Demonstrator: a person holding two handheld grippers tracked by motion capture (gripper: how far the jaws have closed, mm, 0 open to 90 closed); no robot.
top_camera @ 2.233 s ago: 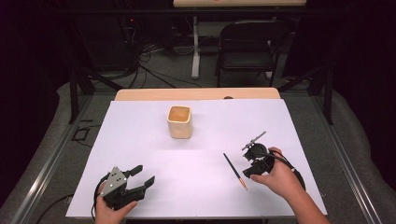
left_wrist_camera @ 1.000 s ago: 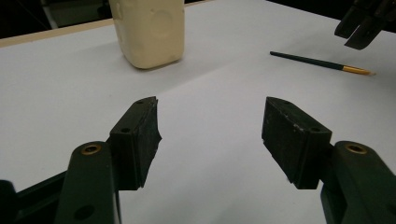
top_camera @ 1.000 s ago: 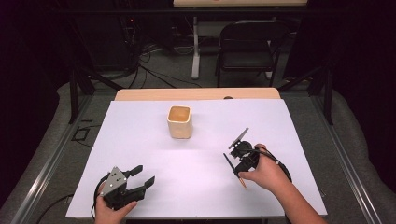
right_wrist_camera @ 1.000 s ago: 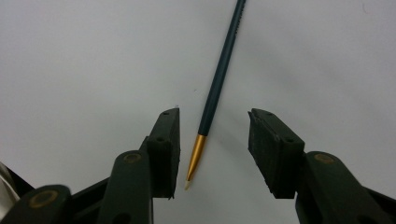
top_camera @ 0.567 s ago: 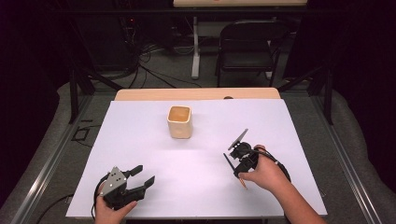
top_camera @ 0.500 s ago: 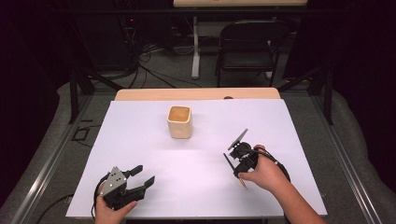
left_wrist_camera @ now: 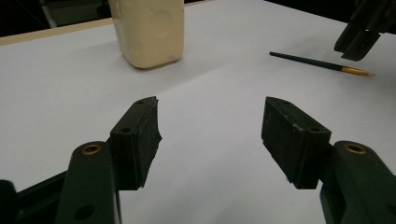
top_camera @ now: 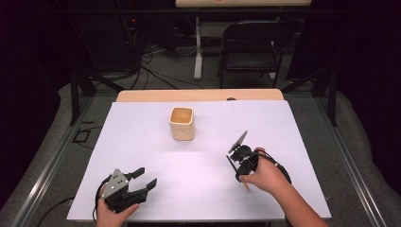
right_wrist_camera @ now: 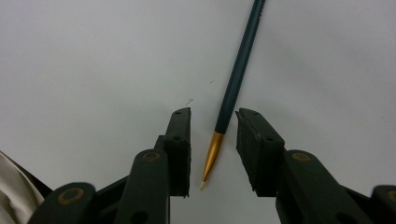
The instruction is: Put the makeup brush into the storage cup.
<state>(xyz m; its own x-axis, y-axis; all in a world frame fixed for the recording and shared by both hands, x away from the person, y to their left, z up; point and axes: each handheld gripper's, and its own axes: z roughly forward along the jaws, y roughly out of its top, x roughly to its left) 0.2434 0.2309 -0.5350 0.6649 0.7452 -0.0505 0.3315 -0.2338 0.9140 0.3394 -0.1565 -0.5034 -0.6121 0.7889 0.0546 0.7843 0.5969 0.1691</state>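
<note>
A dark green paintbrush (right_wrist_camera: 238, 70) with a gold ferrule lies flat on the white table sheet (top_camera: 283, 123). My right gripper (right_wrist_camera: 214, 117) points down over it. Its jaws have just been closing, and the brush's ferrule end lies between them with a gap on each side, so it is still open. The high view places this gripper (top_camera: 239, 170) at the right front, the brush (top_camera: 230, 163) poking out to its left. A cream square cup (top_camera: 182, 124) stands upright mid-table. My left gripper (top_camera: 146, 177) rests open at the front left, with nothing between its jaws (left_wrist_camera: 210, 126).
The left gripper view looks toward the cup (left_wrist_camera: 149, 30), the brush (left_wrist_camera: 317, 63) and the right gripper (left_wrist_camera: 362, 30) beyond. A wooden table edge (top_camera: 198, 95) runs along the back. A black chair (top_camera: 255, 42) and floor cables lie behind the table.
The right hand has moved left from beside the brush to over its front end. The left gripper, the cup and the brush have stayed where they were.
</note>
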